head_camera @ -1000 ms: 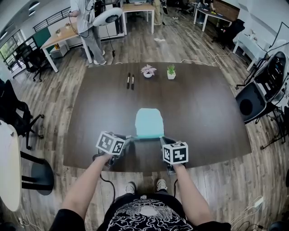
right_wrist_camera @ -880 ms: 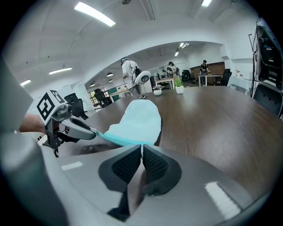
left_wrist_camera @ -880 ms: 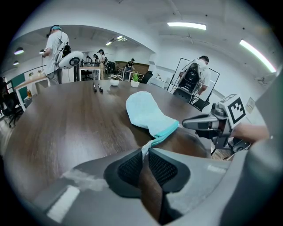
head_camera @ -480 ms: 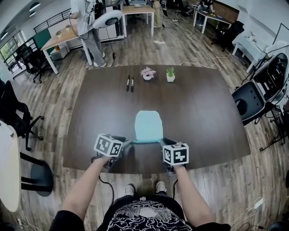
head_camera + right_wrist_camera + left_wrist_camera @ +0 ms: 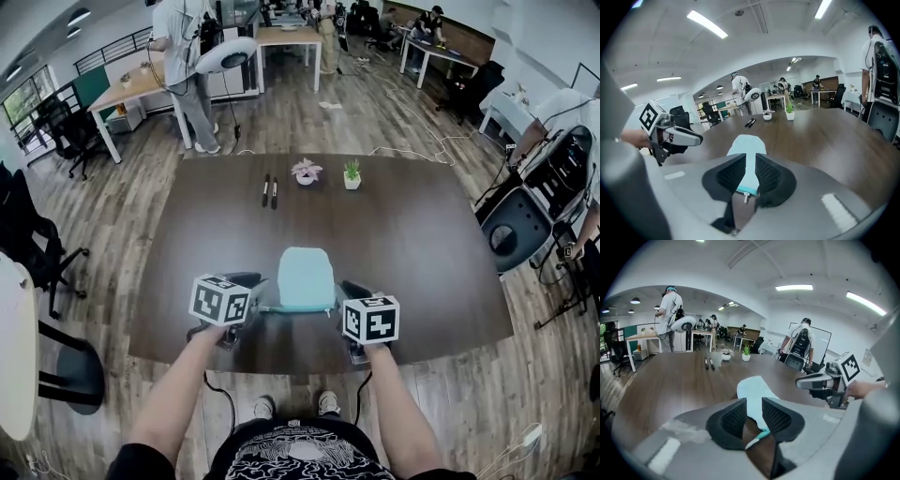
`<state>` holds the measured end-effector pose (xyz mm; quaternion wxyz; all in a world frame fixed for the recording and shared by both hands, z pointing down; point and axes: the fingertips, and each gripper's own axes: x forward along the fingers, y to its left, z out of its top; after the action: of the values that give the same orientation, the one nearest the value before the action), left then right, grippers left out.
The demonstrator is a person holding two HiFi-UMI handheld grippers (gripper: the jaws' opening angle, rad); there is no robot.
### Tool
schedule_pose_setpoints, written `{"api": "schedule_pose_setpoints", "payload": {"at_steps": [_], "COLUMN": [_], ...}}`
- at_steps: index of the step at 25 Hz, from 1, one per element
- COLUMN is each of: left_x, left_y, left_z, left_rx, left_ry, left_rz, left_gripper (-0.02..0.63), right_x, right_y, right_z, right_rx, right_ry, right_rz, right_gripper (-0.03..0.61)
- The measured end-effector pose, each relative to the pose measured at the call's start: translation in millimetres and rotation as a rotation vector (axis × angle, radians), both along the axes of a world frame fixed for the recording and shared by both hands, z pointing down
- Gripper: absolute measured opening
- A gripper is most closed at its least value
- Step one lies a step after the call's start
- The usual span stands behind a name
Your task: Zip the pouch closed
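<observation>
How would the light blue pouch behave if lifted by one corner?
The pouch looks like thin fabric lying flat, so it would probably droop. It seems light, and likely slides easily on the smooth table.

No words, numbers or brand names can be read anywhere. The cube (image 5: 223, 300) on the left claw (image 5: 753, 403) and the cube (image 5: 370, 320) on the right claw (image 5: 750, 158) bear only black-and-white square block patterns, no letters. The white print on the person's black shirt (image 5: 305, 452), at the bottom of the head view, is too fine to make out.
</observation>
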<state>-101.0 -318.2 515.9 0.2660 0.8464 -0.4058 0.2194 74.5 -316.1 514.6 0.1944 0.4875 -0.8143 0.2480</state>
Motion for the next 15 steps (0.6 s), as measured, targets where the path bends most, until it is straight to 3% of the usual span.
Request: {"api": "schedule_pose_setpoints", "payload": {"at_steps": [5, 15], "left_x": [10.3, 4.7], "left_y": [-15.8, -23.8], "left_z": [-44.6, -118.8], "left_rx": [0.097, 0.27], "left_ry": [0.044, 0.045], "left_rz": [-0.034, -0.083], "left_gripper": [0.112, 0.112], "right_x": [-0.3, -2.4], "right_y": [-12.8, -24.5], "right_z": [-38.5, -119.4], "right_rx": [0.07, 0.225], "right_ry": [0.001, -0.016], "right_rz": [-0.01, -0.026], "right_gripper": [0.061, 0.056]}}
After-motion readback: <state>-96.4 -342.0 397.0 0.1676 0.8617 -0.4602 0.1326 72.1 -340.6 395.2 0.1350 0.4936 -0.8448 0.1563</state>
